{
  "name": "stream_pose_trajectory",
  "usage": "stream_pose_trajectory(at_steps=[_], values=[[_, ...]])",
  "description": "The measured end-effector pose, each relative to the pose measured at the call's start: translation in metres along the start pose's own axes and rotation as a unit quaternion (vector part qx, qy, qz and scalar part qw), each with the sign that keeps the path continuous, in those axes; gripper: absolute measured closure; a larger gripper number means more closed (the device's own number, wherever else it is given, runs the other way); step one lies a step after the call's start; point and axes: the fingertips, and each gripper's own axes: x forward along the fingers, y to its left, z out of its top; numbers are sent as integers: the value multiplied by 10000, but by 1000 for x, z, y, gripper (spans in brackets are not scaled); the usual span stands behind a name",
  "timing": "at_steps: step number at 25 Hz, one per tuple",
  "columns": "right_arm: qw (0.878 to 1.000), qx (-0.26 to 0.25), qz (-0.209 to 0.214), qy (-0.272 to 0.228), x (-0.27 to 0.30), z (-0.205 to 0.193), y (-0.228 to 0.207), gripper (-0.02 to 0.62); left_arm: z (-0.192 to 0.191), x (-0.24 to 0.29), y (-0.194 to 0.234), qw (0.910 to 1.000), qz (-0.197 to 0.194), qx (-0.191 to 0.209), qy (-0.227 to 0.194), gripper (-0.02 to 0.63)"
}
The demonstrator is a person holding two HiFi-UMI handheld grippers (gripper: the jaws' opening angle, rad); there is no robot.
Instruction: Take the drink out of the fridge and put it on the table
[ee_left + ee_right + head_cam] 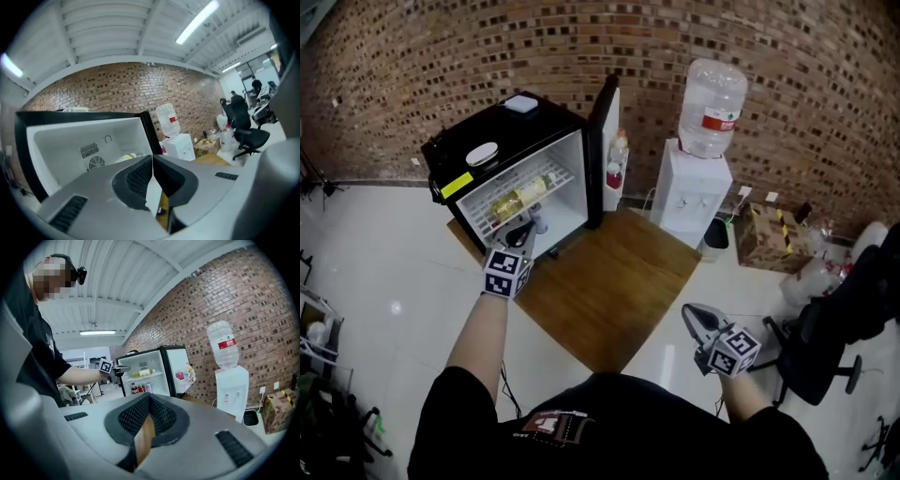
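Note:
The black mini fridge (pixel 450 159) stands open, its door (pixel 602 141) swung to the right. A yellowish drink bottle (pixel 523 195) lies on its side on the wire shelf. My left gripper (pixel 525 232) is shut and empty, just in front of the fridge opening below that shelf. In the left gripper view its jaws (pixel 153 158) meet before the white fridge interior (pixel 70 140), with the bottle (pixel 125 158) just behind them. My right gripper (pixel 696 317) is shut and empty at the wooden table's (pixel 609 281) right edge. The right gripper view shows the bottle (pixel 143 373) on the shelf.
A white water dispenser (pixel 694 187) with a large jug (pixel 712 108) stands right of the fridge. Small bottles sit in the door rack (pixel 617 164), cans (pixel 137 389) on the fridge's lower level. A cardboard box (pixel 773 234) and an office chair (pixel 834 328) are at right.

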Motion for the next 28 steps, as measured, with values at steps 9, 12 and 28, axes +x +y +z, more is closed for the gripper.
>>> stream_pose_trajectory(at_steps=[9, 12, 28], values=[[9973, 402, 160, 587, -22, -76, -52, 606, -24, 106, 61, 9647, 1010, 1978, 1414, 374], [9946, 773, 90, 683, -24, -105, -50, 606, -46, 128, 69, 9523, 793, 2232, 1924, 291], [9990, 348, 256, 114, 7, -150, -48, 606, -112, 184, 109, 9200, 134, 2246, 3208, 159]])
